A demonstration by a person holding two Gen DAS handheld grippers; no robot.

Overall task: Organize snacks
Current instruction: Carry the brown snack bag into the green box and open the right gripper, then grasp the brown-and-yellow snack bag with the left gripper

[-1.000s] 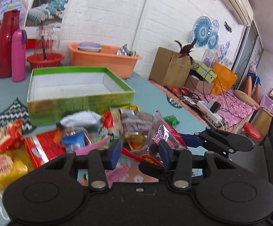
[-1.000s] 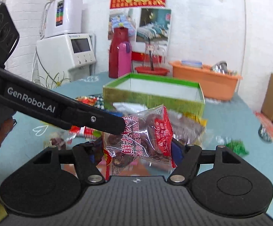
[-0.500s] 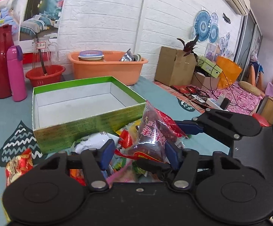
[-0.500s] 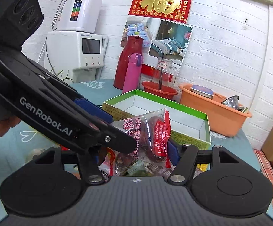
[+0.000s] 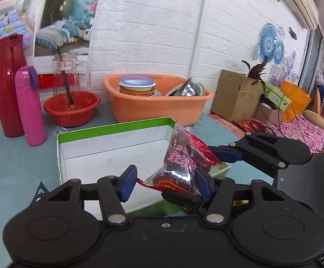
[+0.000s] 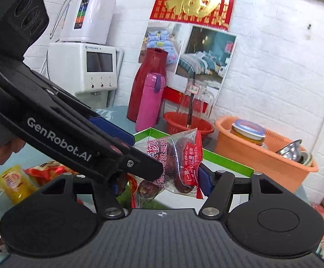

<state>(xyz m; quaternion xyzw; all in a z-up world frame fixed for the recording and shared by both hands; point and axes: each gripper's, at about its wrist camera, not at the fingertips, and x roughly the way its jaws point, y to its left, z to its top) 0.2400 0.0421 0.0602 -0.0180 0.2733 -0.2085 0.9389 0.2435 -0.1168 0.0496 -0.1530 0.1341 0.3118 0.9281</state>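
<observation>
One snack packet [image 5: 185, 160], clear with red printing and dark fruit inside, hangs over the near right corner of the green box [image 5: 108, 129], pinched between the fingers of the right gripper [image 6: 162, 178]. The left gripper [image 5: 165, 182] sits just beside it with its fingers spread apart; the packet's lower edge lies between them and against the right-hand pad [image 5: 203, 185], but the left-hand pad stands clear, so this gripper grasps nothing.

By my reading, the job has barely begun. As much of the box floor as shows is bare white, with no snack lying in it. The held packet looks set to be the first one in, and only needs lowering and letting go over the open box. A good deal remains: in the right wrist view a yellow packet [image 6: 13, 183] and a red packet [image 6: 47, 169] lie on the blue-green tablecloth [image 5: 16, 167] to the left, along with another small one at the lower edge, and more may be hidden behind the grippers.
</observation>
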